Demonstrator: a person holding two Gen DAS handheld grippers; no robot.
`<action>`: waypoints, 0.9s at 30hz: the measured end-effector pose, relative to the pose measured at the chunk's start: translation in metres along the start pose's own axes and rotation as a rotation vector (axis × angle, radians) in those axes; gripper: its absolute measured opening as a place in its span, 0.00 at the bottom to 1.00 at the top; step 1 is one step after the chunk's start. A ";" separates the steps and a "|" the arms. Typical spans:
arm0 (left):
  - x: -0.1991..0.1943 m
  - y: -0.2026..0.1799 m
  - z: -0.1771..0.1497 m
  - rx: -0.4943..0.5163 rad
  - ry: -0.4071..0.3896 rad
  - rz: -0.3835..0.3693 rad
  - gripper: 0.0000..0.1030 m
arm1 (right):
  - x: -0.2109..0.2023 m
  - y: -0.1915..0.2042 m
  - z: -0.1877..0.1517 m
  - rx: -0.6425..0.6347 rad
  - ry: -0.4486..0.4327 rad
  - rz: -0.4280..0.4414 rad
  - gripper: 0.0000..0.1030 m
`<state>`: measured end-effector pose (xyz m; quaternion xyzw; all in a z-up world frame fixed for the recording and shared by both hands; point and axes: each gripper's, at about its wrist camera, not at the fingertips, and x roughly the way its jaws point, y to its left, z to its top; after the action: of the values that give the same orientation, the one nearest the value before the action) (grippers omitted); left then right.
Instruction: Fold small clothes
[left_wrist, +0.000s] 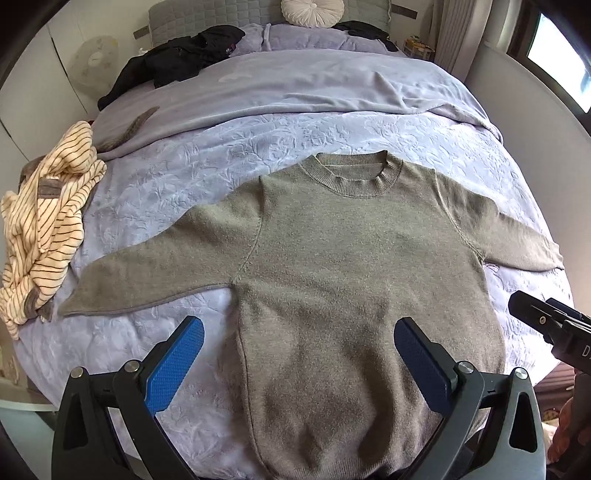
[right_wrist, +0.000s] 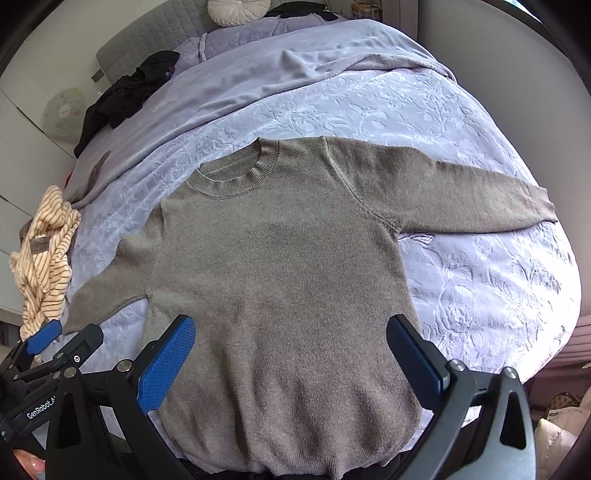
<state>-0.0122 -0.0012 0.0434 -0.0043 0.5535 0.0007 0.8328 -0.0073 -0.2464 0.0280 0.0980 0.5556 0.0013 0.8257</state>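
A grey-brown knit sweater (left_wrist: 332, 258) lies flat and face up on the lavender bedspread (left_wrist: 207, 162), collar away from me, both sleeves spread out to the sides. It also shows in the right wrist view (right_wrist: 280, 266). My left gripper (left_wrist: 299, 354) is open and empty, hovering over the sweater's lower left body. My right gripper (right_wrist: 291, 354) is open and empty over the lower middle of the sweater. The right gripper's body shows at the right edge of the left wrist view (left_wrist: 550, 328), and the left gripper shows at the lower left of the right wrist view (right_wrist: 55, 354).
A crumpled cream striped garment (left_wrist: 44, 229) lies at the bed's left edge. Black clothes (left_wrist: 173, 59) and a round white cushion (left_wrist: 312, 11) sit near the headboard. A folded-back lilac blanket (left_wrist: 295, 88) covers the far half. A fan (left_wrist: 94, 62) stands by the left wall.
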 end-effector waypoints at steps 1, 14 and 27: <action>0.001 0.000 0.000 0.000 0.002 0.001 1.00 | 0.000 -0.001 -0.001 0.006 0.002 -0.003 1.00; 0.001 0.000 -0.001 0.001 0.006 -0.003 1.00 | -0.002 0.004 -0.002 0.017 0.008 -0.012 1.00; 0.005 0.004 -0.002 -0.017 0.031 -0.001 1.00 | 0.001 0.015 -0.002 -0.020 0.025 -0.023 1.00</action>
<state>-0.0125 0.0030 0.0378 -0.0115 0.5663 0.0051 0.8241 -0.0073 -0.2317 0.0292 0.0834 0.5671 -0.0014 0.8194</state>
